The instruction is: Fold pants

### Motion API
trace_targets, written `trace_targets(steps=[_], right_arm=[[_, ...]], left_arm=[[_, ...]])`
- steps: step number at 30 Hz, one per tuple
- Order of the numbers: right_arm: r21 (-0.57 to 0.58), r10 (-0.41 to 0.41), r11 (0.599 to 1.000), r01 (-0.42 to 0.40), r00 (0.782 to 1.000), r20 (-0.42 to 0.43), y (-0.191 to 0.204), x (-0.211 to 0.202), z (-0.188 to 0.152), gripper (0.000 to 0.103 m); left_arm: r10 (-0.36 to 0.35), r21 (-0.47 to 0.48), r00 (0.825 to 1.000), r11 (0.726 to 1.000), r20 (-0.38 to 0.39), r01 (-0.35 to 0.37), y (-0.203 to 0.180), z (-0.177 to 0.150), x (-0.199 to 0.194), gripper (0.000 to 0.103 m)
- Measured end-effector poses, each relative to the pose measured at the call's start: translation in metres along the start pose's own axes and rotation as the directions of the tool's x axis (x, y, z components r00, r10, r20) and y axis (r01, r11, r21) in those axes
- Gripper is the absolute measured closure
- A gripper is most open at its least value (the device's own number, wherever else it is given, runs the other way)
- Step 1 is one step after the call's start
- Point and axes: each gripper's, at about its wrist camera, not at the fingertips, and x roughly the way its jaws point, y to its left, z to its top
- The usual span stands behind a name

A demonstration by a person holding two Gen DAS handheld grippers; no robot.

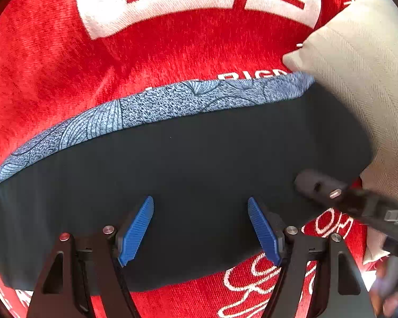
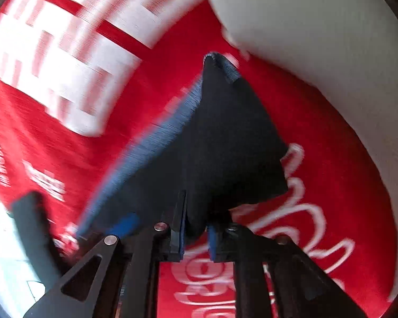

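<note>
The dark navy pants (image 1: 199, 164) lie folded on a red blanket, with a blue patterned band (image 1: 156, 106) along their far edge. My left gripper (image 1: 200, 228) is open just above the pants' near part, blue pads apart. My right gripper (image 2: 196, 234) is shut on the pants (image 2: 225, 143) at their near edge and lifts that part; the cloth bunches between the pads. The right gripper also shows in the left wrist view (image 1: 321, 185) at the pants' right end. The right wrist view is blurred by motion.
A red blanket (image 1: 172, 47) with white lettering covers the surface under the pants. A beige pillow (image 1: 363, 74) lies at the right, touching the pants' far right corner; it also shows in the right wrist view (image 2: 318, 39).
</note>
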Motion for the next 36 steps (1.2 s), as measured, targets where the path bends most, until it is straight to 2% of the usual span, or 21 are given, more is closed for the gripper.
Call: trace_targets(steps=[2, 4, 6, 9, 12, 14, 16, 17, 21, 23, 26, 27, 28, 30, 32, 33, 36], right_arm=[[0.041, 0.017, 0.999, -0.016, 1.0, -0.025, -0.014, -0.004, 0.0, 0.071], [0.009, -0.058, 0.998, 0.058, 0.998, -0.009, -0.011, -0.019, -0.006, 0.044], [-0.017, -0.11, 0.994, 0.11, 0.994, 0.021, -0.005, -0.037, -0.018, 0.041], [-0.035, -0.146, 0.989, 0.147, 0.989, 0.018, 0.003, -0.052, -0.034, 0.041], [-0.126, -0.157, 0.98, 0.157, 0.988, 0.016, 0.033, -0.047, -0.046, 0.041], [-0.199, -0.15, 0.968, 0.15, 0.989, 0.016, 0.059, -0.037, -0.051, 0.049], [-0.27, -0.119, 0.956, 0.113, 0.993, -0.005, 0.093, -0.016, -0.058, 0.063], [-0.291, -0.11, 0.951, 0.102, 0.994, -0.013, 0.105, -0.008, -0.061, 0.065], [-0.393, -0.111, 0.915, 0.087, 0.993, -0.04, 0.17, 0.042, -0.082, 0.066], [-0.418, -0.115, 0.904, 0.089, 0.993, -0.038, 0.192, 0.062, -0.091, 0.066], [-0.472, -0.234, 0.861, 0.189, 0.971, -0.039, 0.205, 0.108, -0.105, 0.066], [-0.466, -0.27, 0.857, 0.221, 0.962, -0.041, 0.201, 0.116, -0.108, 0.066], [-0.446, -0.26, 0.866, 0.225, 0.965, -0.018, 0.204, 0.113, -0.11, 0.066], [-0.408, -0.306, 0.871, 0.275, 0.952, -0.012, 0.211, 0.106, -0.113, 0.065], [-0.38, -0.238, 0.901, 0.21, 0.971, -0.03, 0.221, 0.1, -0.117, 0.065], [-0.386, -0.217, 0.904, 0.186, 0.975, -0.039, 0.228, 0.101, -0.12, 0.065], [-0.482, -0.2, 0.864, 0.148, 0.978, -0.058, 0.279, 0.131, -0.132, 0.065]], left_arm=[[-0.019, -0.013, 1.0, 1.0, -0.003, 0.019, 0.009, -0.004, -0.012, 0.028], [-0.006, -0.03, 1.0, 1.0, 0.006, 0.006, 0.023, -0.009, -0.026, 0.028], [0.019, -0.054, 1.0, 0.998, 0.016, -0.018, 0.047, -0.022, -0.047, 0.028], [0.089, -0.103, 0.996, 0.991, 0.029, -0.086, 0.093, -0.033, -0.069, 0.028], [0.173, -0.16, 0.985, 0.973, 0.026, -0.166, 0.139, -0.048, -0.095, 0.028], [0.211, -0.201, 0.977, 0.958, 0.012, -0.204, 0.17, -0.064, -0.113, 0.028], [0.253, -0.236, 0.967, 0.94, -0.004, -0.247, 0.207, -0.078, -0.123, 0.028], [0.275, -0.25, 0.961, 0.93, -0.011, -0.269, 0.226, -0.084, -0.124, 0.028], [0.333, -0.316, 0.943, 0.892, -0.03, -0.325, 0.303, -0.107, -0.133, 0.028], [0.354, -0.332, 0.935, 0.878, -0.032, -0.344, 0.334, -0.11, -0.124, 0.028], [0.408, -0.28, 0.909, 0.865, -0.088, -0.416, 0.369, -0.122, -0.098, 0.028], [0.401, -0.278, 0.911, 0.867, -0.102, -0.413, 0.381, -0.128, -0.095, 0.028], [0.386, -0.289, 0.916, 0.869, -0.11, -0.401, 0.392, -0.134, -0.094, 0.028], [0.359, -0.325, 0.927, 0.868, -0.11, -0.375, 0.414, -0.142, -0.105, 0.028], [0.352, -0.348, 0.933, 0.867, -0.08, -0.357, 0.432, -0.145, -0.124, 0.028], [0.355, -0.346, 0.933, 0.869, -0.058, -0.353, 0.437, -0.139, -0.125, 0.028], [0.386, -0.327, 0.923, 0.87, -0.014, -0.369, 0.464, -0.124, -0.131, 0.028]])
